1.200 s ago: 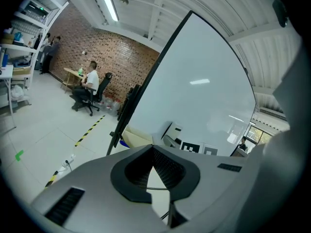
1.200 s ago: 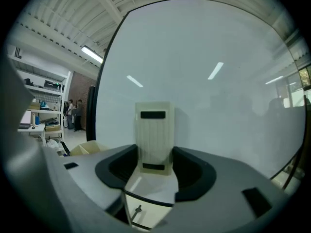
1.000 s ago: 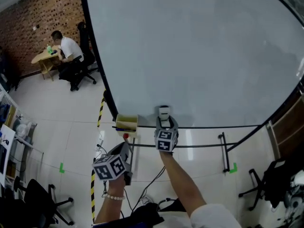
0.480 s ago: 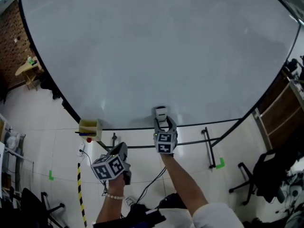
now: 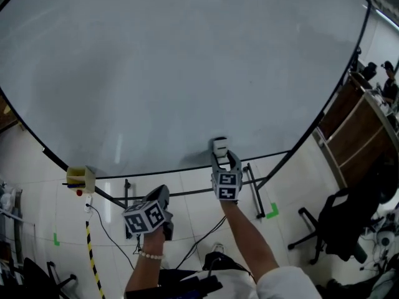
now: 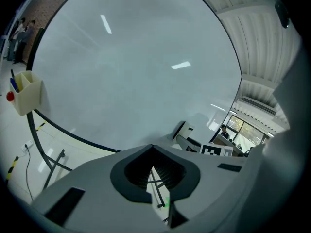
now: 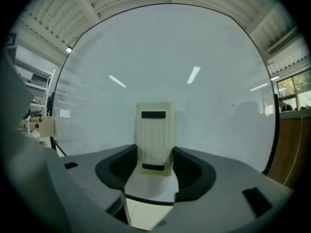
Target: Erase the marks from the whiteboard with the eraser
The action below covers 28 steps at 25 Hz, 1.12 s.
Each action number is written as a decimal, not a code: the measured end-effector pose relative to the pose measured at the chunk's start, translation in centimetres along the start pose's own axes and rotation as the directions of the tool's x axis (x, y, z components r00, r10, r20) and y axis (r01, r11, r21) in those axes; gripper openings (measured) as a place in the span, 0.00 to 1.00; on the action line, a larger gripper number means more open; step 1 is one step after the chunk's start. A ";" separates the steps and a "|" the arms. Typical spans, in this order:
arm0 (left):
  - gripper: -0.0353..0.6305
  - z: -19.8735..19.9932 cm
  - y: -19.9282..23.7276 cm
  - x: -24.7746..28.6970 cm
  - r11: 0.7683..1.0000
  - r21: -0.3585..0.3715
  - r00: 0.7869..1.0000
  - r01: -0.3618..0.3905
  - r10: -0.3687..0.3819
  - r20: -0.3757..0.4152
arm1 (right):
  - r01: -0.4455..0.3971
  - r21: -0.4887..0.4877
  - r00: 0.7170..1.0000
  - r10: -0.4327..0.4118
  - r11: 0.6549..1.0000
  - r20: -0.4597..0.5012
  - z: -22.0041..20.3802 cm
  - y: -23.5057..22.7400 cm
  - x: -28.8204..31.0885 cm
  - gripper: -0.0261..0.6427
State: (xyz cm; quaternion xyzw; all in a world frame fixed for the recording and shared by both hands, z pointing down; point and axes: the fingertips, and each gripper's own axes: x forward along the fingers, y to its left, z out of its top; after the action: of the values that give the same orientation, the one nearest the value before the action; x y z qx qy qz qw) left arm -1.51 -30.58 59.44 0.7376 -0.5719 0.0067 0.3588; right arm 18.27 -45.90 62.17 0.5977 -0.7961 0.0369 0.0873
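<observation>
A large whiteboard (image 5: 187, 61) fills the head view, and no marks show on it. My right gripper (image 5: 221, 157) is shut on a cream-white eraser (image 5: 219, 146), held against the board's lower edge near the middle. In the right gripper view the eraser (image 7: 154, 137) stands upright between the jaws, in front of the whiteboard (image 7: 194, 106). My left gripper (image 5: 161, 198) hangs below and left of the board, shut with nothing in it. Its own view shows the closed jaws (image 6: 153, 169), the whiteboard (image 6: 121, 81) and the right gripper with the eraser (image 6: 183, 130).
A yellow pen holder (image 5: 80, 178) with markers hangs at the board's lower left corner, also seen as a holder (image 6: 24, 93) in the left gripper view. The board's stand bars (image 5: 252, 185) cross the floor below. An office chair (image 5: 340, 226) and a wooden counter (image 5: 355, 129) stand right.
The view has swung right along the board: the pen holder slid left and the brick wall and seated person left the frame. The right gripper keeps the eraser at the board's lower edge.
</observation>
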 end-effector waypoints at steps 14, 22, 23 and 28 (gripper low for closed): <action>0.03 -6.3 -15.7 13.6 0.991 0.074 0.989 0.108 -0.099 -0.114 | 0.019 0.004 1.000 -0.019 1.000 0.008 -1.7 -24.2 -1.9 0.41; 0.03 -7.9 -19.9 17.5 0.983 0.126 0.978 0.131 -0.108 -0.179 | 0.017 0.038 1.000 -0.018 0.999 0.019 -3.4 -35.9 -2.9 0.41; 0.03 -8.1 -20.2 17.8 0.983 0.127 0.976 0.134 -0.108 -0.188 | 0.013 0.031 1.000 -0.013 0.999 0.015 -3.6 -37.0 -2.9 0.41; 0.03 -9.1 -21.2 18.9 0.980 0.145 0.971 0.136 -0.102 -0.218 | 0.003 -0.007 1.000 -0.003 1.000 0.002 -4.6 -41.3 -3.1 0.42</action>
State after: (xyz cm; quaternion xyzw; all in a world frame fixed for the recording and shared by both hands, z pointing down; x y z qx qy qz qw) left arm 26.64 -39.68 63.10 0.7921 -0.4834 0.1084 0.3567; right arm 59.12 -53.93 64.24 0.5987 -0.7953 0.0336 0.0885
